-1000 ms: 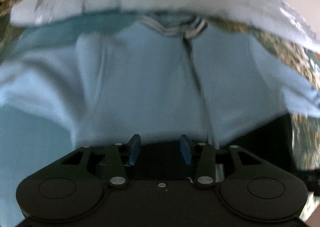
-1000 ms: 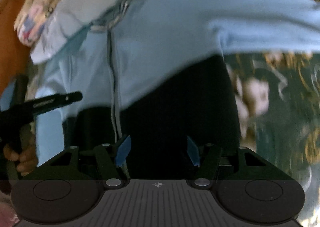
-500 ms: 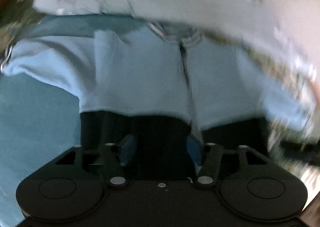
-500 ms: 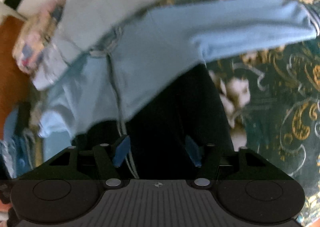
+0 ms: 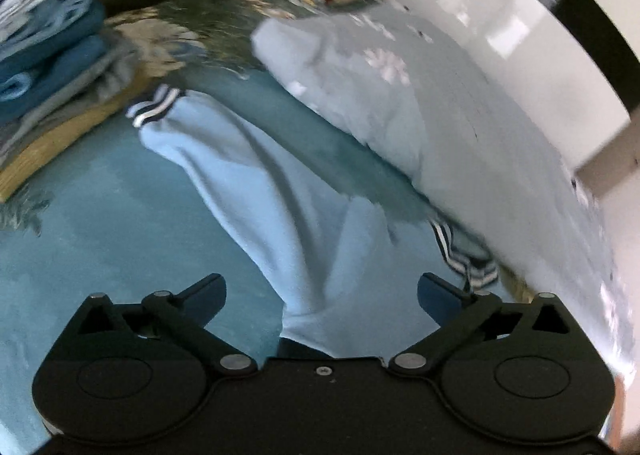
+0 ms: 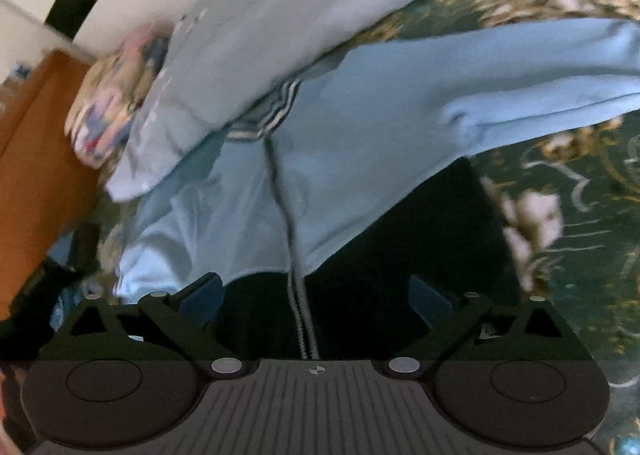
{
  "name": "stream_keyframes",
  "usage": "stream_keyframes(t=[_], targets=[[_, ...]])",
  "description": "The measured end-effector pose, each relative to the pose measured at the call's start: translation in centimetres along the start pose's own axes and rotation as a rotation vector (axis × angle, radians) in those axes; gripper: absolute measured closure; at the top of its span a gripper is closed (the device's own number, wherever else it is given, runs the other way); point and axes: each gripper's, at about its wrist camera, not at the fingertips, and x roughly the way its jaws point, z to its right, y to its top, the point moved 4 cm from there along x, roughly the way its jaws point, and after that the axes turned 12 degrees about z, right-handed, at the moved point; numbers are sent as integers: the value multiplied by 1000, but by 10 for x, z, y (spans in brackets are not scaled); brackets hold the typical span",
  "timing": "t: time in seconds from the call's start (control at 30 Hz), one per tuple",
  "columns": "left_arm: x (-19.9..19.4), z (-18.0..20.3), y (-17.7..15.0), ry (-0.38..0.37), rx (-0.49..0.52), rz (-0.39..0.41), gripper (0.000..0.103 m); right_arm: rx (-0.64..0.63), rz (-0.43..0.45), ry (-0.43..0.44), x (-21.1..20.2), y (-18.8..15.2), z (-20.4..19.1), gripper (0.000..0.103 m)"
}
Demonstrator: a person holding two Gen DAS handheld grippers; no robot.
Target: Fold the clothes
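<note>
Light-blue jacket (image 6: 360, 143) lying spread on the patterned bedspread (image 6: 580, 239), zip running lengthwise toward the striped collar (image 6: 264, 115) beneath a pillow (image 5: 400, 95). Left gripper (image 5: 322, 297) and right gripper (image 6: 314, 295): jaws just opening wide, gripping nothing.

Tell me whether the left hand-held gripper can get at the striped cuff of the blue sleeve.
Probably yes: the left hand-held gripper stands open, holding nothing, and the striped cuff lies uncovered ahead on the bed.
</note>
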Motion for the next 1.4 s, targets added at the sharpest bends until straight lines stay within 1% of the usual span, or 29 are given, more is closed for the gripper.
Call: stream_keyframes(t=[0.1,0.17,0.27,0.33,0.4,0.47,0.5,0.6,0.73,0.83,0.9,0.97,1.03,1.1,1.2,1.27,1.4], targets=[[-7,-7,-1,30,-39,7,2,-3,-19,70,11,4,-8,0],[-16,-6,-4,56,-51,26,2,-7,-24,120,17,10,-13,0],[-29,-2,-7,79,-72,56,2,-23,-14,168,21,20,-15,0],[-36,0,-9,99,-77,72,2,-34,-19,179,25,27,-16,0],[-40,3,-11,102,-81,79,2,-43,-26,196,29,34,-16,0],[-41,4,-13,96,-81,72,2,-41,-46,242,32,38,-17,0],[-40,3,-13,97,-87,68,2,-38,-59,270,34,39,-18,0],[-40,-4,-14,108,-118,69,2,-55,-80,304,39,37,-22,0],[-43,-20,-11,167,-165,98,2,-79,-64,278,43,31,-24,0],[-39,-37,-4,213,-209,101,2,-64,-67,283,44,28,-26,0],[-34,-49,3,239,-221,111,2,-69,-78,285,44,26,-28,0],[-23,-60,14,241,-222,124,3,-87,-83,280,44,25,-33,0],[-8,-70,30,237,-208,140,4,-98,-77,256,44,25,-36,0],[10,-81,46,249,-191,150,4,-94,-61,232,44,24,-39,0],[42,-96,70,226,-173,172,4,-86,-20,192,42,20,-45,0],[63,-109,83,198,-193,172,4,-82,4,158,42,15,-51,0],[106,-141,102,185,-273,148,6,-40,17,98,50,-8,-73,0]])
